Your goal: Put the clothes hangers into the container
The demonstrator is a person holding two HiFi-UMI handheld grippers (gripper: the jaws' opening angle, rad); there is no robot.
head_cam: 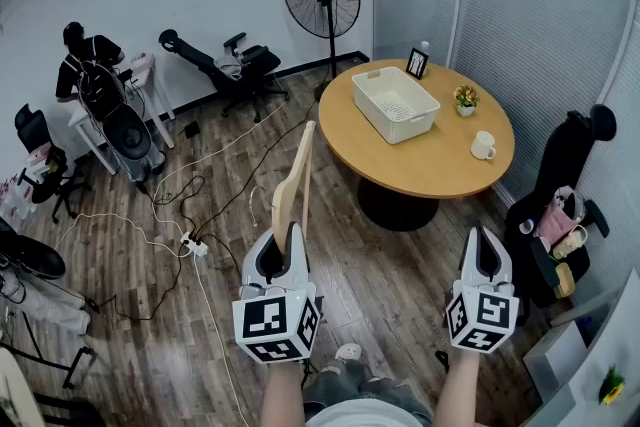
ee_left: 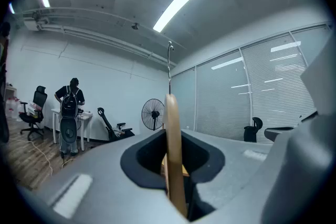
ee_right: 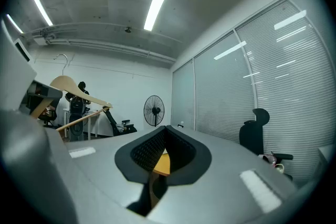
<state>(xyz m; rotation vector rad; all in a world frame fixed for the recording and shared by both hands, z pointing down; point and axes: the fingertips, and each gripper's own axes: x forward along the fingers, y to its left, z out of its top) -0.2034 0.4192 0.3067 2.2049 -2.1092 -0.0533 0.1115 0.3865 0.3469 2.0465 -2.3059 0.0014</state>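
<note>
hanger [head_cam: 297, 175] clamped in left hand-held gripper [head_cam: 291, 235]; right hand-held gripper [head_cam: 484, 235] closed, empty.

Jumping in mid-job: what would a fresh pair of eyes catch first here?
A wooden hanger stands upright, clamped in the left gripper, low centre-left. Ahead, a white container sits empty on the round table; the right gripper holds nothing.

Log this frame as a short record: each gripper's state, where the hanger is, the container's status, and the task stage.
left gripper: shut on wooden hanger, held upright
right gripper: shut, empty
container: white basket on round table, no hanger visible inside
position: both grippers short of the table
task stage: hanger in hand, not yet placed
</note>
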